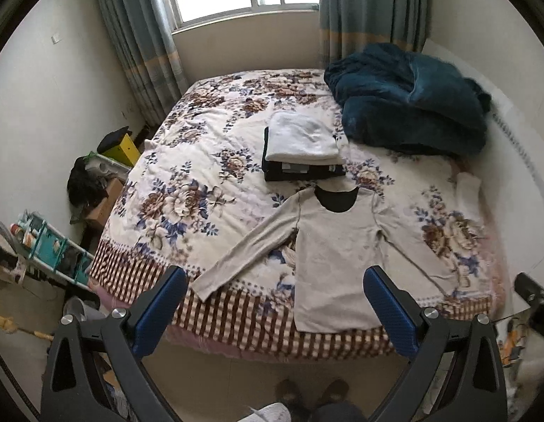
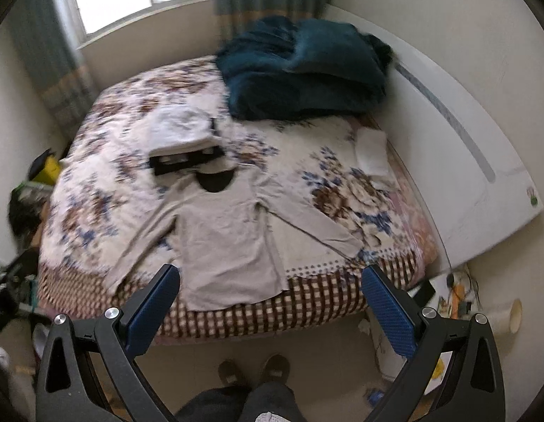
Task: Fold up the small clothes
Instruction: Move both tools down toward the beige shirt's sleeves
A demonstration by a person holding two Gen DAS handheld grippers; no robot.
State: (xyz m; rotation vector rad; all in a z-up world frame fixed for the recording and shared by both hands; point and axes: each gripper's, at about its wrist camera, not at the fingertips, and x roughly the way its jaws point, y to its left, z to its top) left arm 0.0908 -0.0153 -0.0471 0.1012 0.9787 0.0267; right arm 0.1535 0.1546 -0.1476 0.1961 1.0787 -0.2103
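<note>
Beige shirt lies flat beyond the spread left hand-held gripper.

A shirt lies spread at the bed's near edge. A stack of folded clothes sits just behind it, a blanket toward the far right corner.

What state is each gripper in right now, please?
Left gripper: open, holding nothing, above the beige shirt.
Right gripper: open, holding nothing, above the same shirt.

Beige shirt spread flat on floral bed (sleeves out), right gripper wide, empty
</note>
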